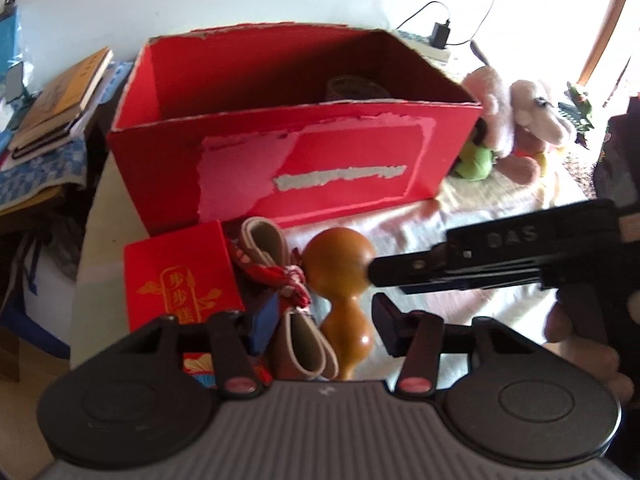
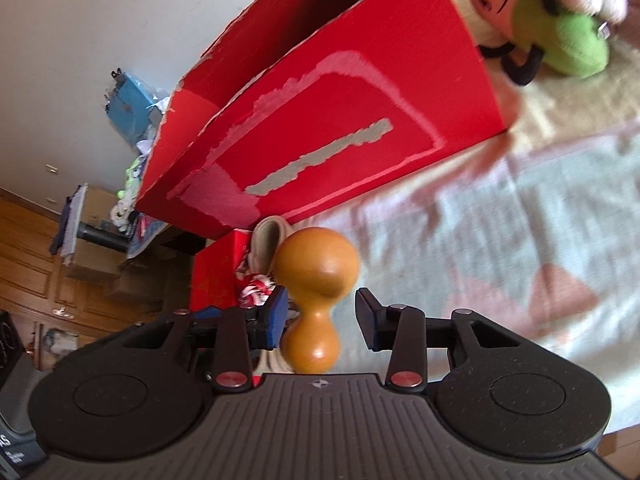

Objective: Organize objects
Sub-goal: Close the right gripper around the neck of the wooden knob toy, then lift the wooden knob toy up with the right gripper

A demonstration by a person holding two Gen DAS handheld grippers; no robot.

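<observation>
Surface: a pale patterned cloth (image 2: pixel 500 216) in washed green, pink and cream covers the desk, with a rust-coloured patch at the near right.

Large red box (image 1: pixel 296 168) — open-topped, torn label on its front, standing on the cloth; a round tin shows dimly inside.

Wooden gourd (image 1: pixel 344 304) — amber, lying on the cloth in front of the box, just beside a small red gift box (image 1: pixel 180 276) with gold lettering and a folded tan strap (image 1: pixel 264 244) tied with red-and-white cord.

Plush toys (image 1: pixel 516 120) — pink and green, right of the big box.

Room: white wall behind; a stack of books (image 1: pixel 60 100) on blue checked fabric to the left; a black charger (image 1: pixel 440 34) with its cable at the back; wood panelling in the right wrist view.

Left claw (image 1: pixel 324 330) — jaws partly apart, straddling the strap and the gourd's narrow end; contact cannot be told.

Right claw (image 2: pixel 320 320) — jaws apart around the gourd's waist, the left pad close against it, the right pad clear.
</observation>
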